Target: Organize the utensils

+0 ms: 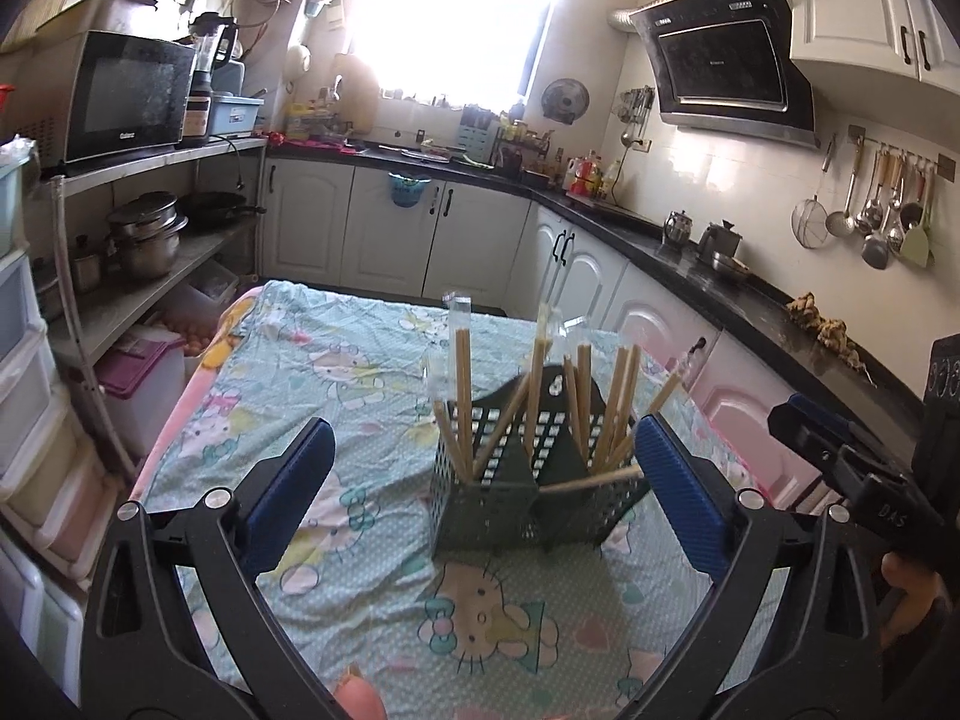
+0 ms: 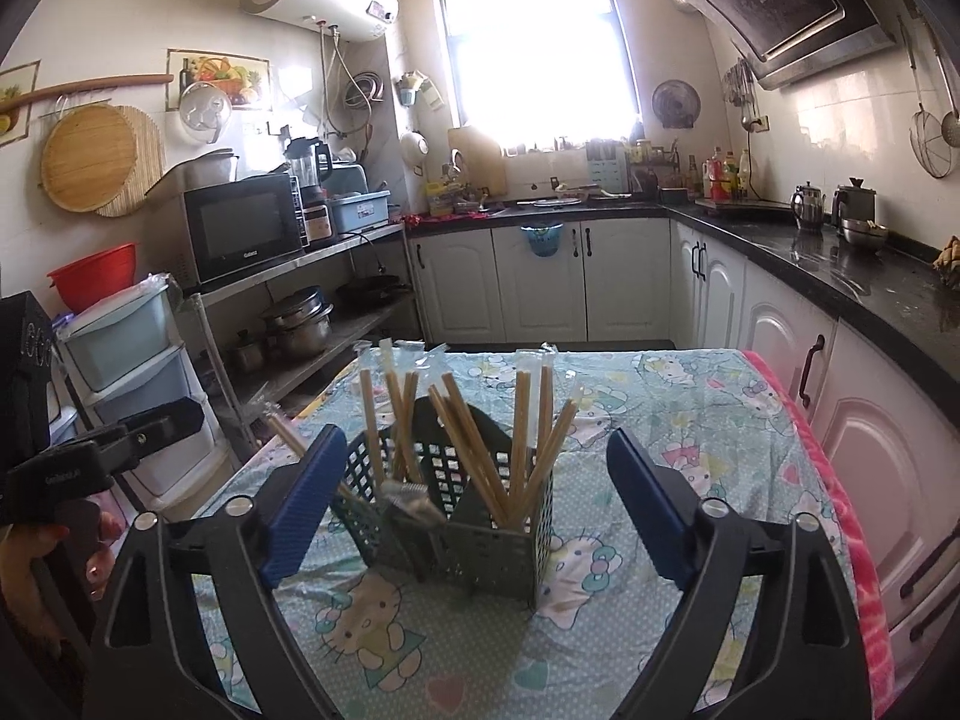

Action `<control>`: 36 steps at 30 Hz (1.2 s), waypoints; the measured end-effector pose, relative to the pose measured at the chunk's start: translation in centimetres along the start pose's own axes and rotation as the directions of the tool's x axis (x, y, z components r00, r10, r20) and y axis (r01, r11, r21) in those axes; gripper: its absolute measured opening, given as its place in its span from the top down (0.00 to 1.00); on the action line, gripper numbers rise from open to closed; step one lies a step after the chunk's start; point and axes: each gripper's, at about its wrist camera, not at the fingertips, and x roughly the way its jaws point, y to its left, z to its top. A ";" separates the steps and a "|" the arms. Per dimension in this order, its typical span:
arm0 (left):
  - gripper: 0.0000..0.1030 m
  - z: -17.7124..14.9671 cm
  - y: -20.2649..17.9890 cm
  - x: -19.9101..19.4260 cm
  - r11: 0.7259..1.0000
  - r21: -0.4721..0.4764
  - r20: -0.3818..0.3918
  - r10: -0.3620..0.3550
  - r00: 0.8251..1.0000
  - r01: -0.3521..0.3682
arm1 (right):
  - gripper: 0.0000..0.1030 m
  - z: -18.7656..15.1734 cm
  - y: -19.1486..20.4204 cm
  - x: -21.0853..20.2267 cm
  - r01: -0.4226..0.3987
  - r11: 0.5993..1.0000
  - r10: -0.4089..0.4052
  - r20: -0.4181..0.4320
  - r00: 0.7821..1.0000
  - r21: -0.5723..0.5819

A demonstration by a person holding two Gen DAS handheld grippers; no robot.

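1. Left gripper (image 1: 483, 474): the jaws stand wide apart and nothing is clamped between the blue pads (image 1: 294, 492).
2. Right gripper (image 2: 471, 495): the jaws are likewise spread wide, with no object pressed by either pad.
3. Utensil holder (image 1: 510, 498): a dark green perforated caddy with several compartments stands upright on the table, directly ahead of the left gripper and framed between its two fingers. No pad visibly presses on it.
4. In the right wrist view, the same utensil holder (image 2: 456, 516) sits ahead of the right gripper, nearer its left finger than its right one. Whether that finger touches the caddy wall cannot be determined.
5. Chopsticks (image 1: 462, 396): many light wooden sticks, some in clear wrappers, stand tilted in the compartments and fan outward above the rim.
6. One chopstick (image 1: 591, 479) lies almost level across the caddy's front, its tip close beside the left gripper's right-hand pad.
7. Tablecloth (image 1: 360, 420): pale green cloth with cartoon-cat print covers the table under the caddy and extends beneath both grippers.
8. In the left wrist view, the right gripper's body is at the right edge, beside the left gripper.
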 end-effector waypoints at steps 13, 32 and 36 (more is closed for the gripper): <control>0.10 -4.9 -0.5 -0.9 1.000 0.018 -0.066 0.002 0.998 -0.001 | 0.06 -4.6 1.8 -2.3 0.002 0.999 -0.003 -0.045 0.999 -0.039; 0.10 -11.3 -1.7 -2.0 0.998 0.063 -0.056 0.023 0.998 -0.019 | 0.06 -10.9 2.7 -2.8 0.025 0.996 -0.035 -0.118 0.992 -0.084; 0.10 -11.9 -1.8 -2.3 0.998 0.058 -0.029 0.033 0.999 -0.031 | 0.06 -11.8 2.8 -3.2 0.045 0.994 -0.055 -0.092 0.994 -0.100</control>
